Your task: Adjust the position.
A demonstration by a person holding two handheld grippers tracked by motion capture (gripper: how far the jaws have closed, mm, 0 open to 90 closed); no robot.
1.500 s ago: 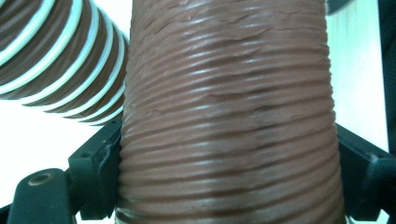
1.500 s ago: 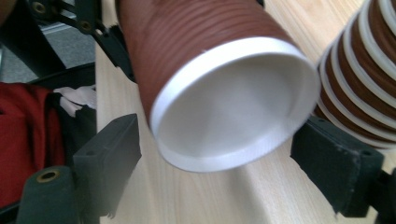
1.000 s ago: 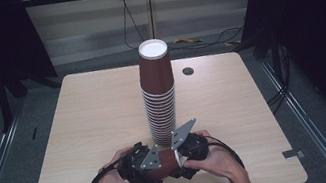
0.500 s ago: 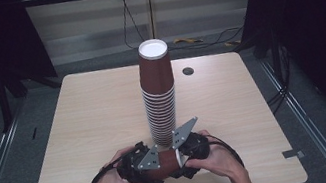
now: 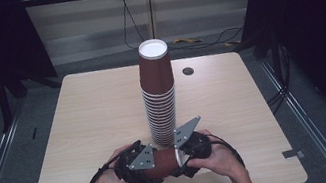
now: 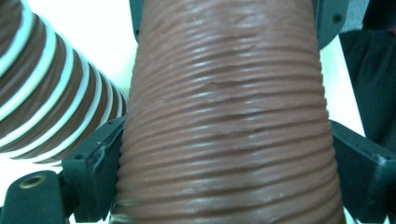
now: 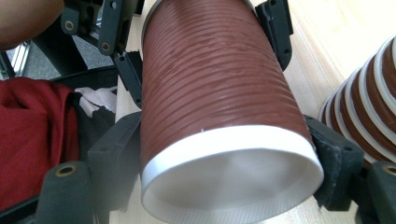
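A ribbed brown paper cup (image 5: pixel 162 164) lies on its side just above the near edge of a pale wooden table (image 5: pixel 84 115), held between the two grippers. The left gripper (image 5: pixel 139 165) has its jaws on either side of the cup's narrow bottom end, touching its wall, and they have just been opening; the right gripper (image 5: pixel 190 148) clasps the cup near its white rim, its pads pressed to both sides, and its jaws have just been closing. In the right gripper view the cup's white open mouth (image 7: pixel 231 179) faces the camera. Just behind the hands stands a tall stack of upturned brown cups (image 5: pixel 158 92), near the table's middle. A small dark round hole (image 5: pixel 188 71) sits near the far right of the tabletop. Beyond lie a grey floor, cables (image 5: pixel 202 40) and dark frame posts.
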